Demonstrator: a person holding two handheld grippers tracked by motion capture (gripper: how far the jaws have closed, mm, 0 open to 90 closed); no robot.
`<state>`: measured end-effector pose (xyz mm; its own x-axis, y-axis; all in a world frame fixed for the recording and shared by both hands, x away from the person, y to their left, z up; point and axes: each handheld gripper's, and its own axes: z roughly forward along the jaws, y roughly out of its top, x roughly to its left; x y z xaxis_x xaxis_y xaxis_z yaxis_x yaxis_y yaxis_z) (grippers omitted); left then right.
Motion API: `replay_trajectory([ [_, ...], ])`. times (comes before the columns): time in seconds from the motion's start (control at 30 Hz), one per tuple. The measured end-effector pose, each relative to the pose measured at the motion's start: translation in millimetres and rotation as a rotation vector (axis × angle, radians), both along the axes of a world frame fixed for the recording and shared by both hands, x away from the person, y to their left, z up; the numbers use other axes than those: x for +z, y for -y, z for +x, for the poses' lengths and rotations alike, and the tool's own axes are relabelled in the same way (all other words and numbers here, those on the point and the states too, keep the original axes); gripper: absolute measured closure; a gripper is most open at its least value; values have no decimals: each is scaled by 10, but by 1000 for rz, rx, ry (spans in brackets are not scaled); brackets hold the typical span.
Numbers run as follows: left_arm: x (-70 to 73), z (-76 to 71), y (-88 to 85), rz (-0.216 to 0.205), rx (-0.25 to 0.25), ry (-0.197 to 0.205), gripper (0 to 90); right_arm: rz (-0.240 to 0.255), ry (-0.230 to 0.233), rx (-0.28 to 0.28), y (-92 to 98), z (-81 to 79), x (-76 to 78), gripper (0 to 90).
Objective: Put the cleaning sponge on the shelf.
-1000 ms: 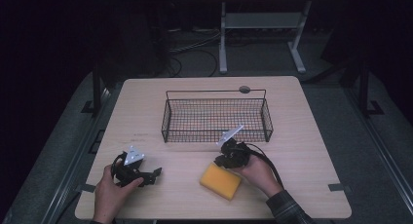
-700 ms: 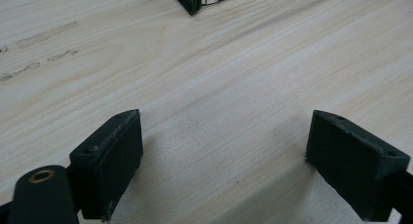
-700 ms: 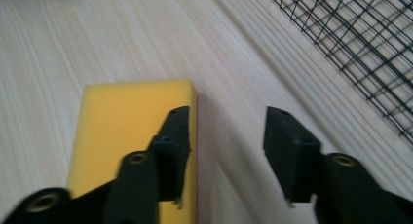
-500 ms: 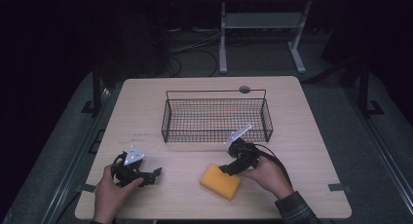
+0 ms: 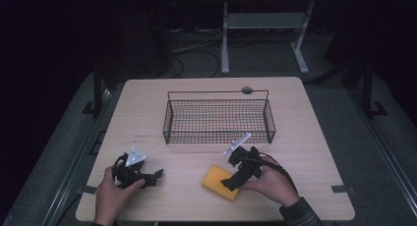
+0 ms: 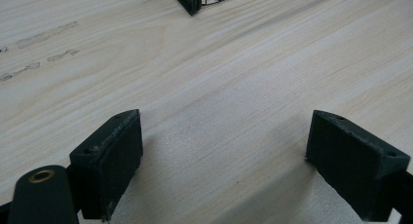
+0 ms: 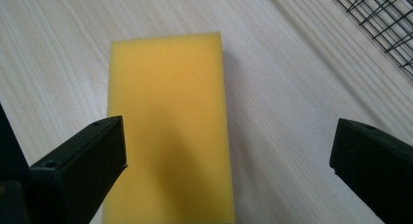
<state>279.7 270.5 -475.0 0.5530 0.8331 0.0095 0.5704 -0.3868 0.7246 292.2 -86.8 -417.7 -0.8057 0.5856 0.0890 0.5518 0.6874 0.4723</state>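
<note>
A yellow sponge (image 5: 218, 180) lies flat on the wooden table (image 5: 314, 137) near its front edge. My right gripper (image 5: 230, 183) hovers tilted over the sponge's right end, open. In the right gripper view the sponge (image 7: 168, 121) lies lengthwise between the wide-apart jaws, closer to the left one, and my right gripper (image 7: 229, 170) holds nothing. My left gripper (image 5: 156, 177) rests at the front left of the table, open. In the left gripper view my left gripper (image 6: 224, 170) has only bare wood between its jaws.
A black wire basket (image 5: 218, 119) stands empty in the middle of the table, behind both grippers; its corner (image 6: 192, 0) and mesh (image 7: 384, 24) show in the gripper views. A round cable port (image 5: 247, 90) sits at the table's back edge.
My right gripper has swung from the basket's front down and left over the sponge's right end. The left gripper has stayed still.
</note>
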Motion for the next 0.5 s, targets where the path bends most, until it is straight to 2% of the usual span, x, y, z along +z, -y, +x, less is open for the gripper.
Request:
replay_trajectory([
  [0.2,0,0,0,1,0,0,126,-18,-7,48,-106,-68,-41,0],
  [0.5,0,0,0,0,0,0,125,-27,-23,84,-212,-112,-121,0],
])
